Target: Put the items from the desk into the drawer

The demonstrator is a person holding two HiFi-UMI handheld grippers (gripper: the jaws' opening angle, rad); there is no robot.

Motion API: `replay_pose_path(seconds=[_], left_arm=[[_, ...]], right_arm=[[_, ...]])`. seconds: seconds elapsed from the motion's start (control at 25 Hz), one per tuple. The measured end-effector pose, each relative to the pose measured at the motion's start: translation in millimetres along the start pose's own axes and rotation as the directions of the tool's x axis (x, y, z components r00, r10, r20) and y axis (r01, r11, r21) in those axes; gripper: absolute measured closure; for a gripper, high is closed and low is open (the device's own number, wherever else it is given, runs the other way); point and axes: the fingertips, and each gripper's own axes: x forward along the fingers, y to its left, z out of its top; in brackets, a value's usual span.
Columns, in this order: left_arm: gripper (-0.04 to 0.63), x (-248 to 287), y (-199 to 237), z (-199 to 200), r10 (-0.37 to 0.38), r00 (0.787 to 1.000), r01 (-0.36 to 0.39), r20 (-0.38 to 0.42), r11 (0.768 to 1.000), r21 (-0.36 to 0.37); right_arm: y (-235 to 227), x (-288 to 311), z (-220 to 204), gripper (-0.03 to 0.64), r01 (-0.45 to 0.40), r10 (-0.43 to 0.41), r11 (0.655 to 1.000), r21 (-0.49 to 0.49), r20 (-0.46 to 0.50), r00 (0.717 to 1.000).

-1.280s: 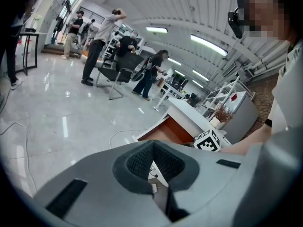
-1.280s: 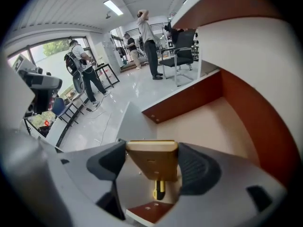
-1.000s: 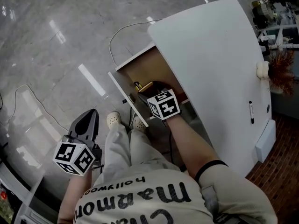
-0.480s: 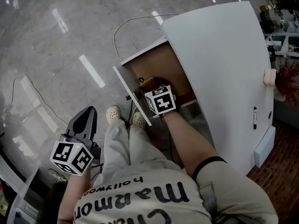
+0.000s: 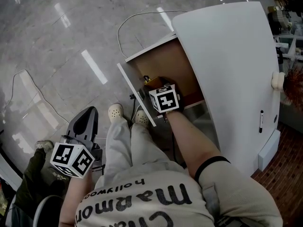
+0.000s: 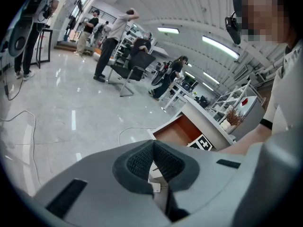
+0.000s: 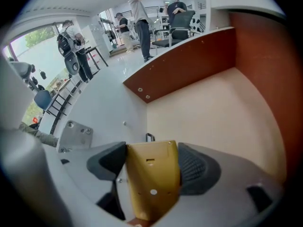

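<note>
Inside the open drawer (image 7: pixel 213 112), the right claw (image 7: pixel 151 149) is clamped on a yellow device (image 7: pixel 151 178). The two dark pads press on its long sides, and its plain back, with small screw holes, is turned to the camera. At the far end of the device a small dark loop (image 7: pixel 149 137) stands out. The device is held over the pale drawer bottom, near the white front panel (image 5: pixel 137 97) of the drawer. Whether it touches the bottom I cannot tell. The side walls of the drawer are reddish brown. In the head view the marker cube (image 5: pixel 164 100) of this claw is over the front corner of the drawer, and the person's forearm reaches down to it.

The drawer is pulled out from under a white worktop (image 5: pixel 227 65). On the worktop there are a dark pen (image 5: pixel 261 122) near the right edge and a cream round object (image 5: pixel 277 81) at that edge.

The left claw (image 6: pixel 152 156) has its jaws together, with nothing between them. It is held low at the person's left side, well apart from the drawer, over the grey shiny floor (image 5: pixel 57 41). Between it and the drawer are the person's light shoes (image 5: pixel 115 112). A thin cable (image 5: pixel 137 19) lies in a curve on the floor behind the drawer. In the left gripper view several people (image 6: pixel 108 44) stand far off in the hall, near a black chair (image 6: pixel 138 63).
</note>
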Motion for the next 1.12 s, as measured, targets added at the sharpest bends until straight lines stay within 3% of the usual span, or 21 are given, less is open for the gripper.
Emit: replay_pose_path(seconds=[1.12], left_arm=[[0.594, -11, 3, -9, 0.058, 0.998, -0.058, 0.009, 0.998, -0.009]], right_arm=[[-14, 18, -6, 0.264, 0.057, -0.056, 0.998, 0.037, -0.027, 0.998]])
